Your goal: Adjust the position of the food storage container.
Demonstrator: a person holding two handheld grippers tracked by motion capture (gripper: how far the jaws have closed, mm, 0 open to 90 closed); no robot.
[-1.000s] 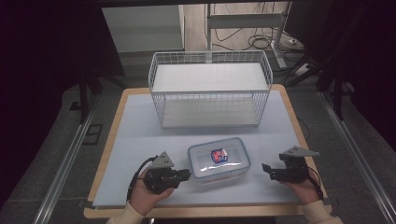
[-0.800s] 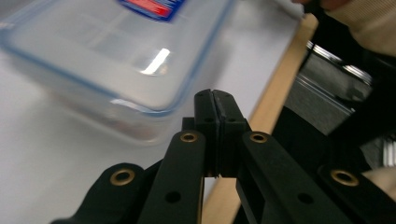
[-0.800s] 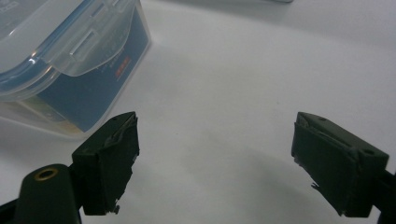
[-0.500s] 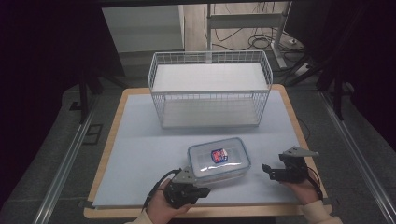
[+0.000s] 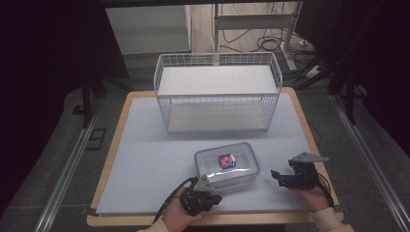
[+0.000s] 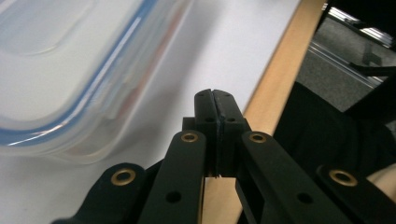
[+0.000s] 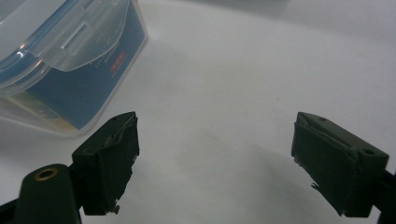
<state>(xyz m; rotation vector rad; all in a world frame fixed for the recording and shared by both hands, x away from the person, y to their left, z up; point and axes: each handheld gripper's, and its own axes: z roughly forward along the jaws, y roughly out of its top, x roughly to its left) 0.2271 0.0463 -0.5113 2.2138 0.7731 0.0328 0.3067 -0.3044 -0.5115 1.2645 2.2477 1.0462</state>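
Clear plastic container (image 5: 226, 167) sitting on the pale mat (image 5: 145, 159), nearer the person than the wire basket (image 5: 217, 92).
Long axis is running left to right across the table. Left gripper (image 5: 212, 197) is lying just beside the container's near left corner, jaws pressed together on nothing; box is showing up and left of them in the left gripper view (image 6: 70, 70). Right gripper (image 5: 275, 176) is waiting farther off at the right end, jaws spread wide and empty.

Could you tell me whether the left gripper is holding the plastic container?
No, the left gripper is shut on nothing, beside the plastic container.
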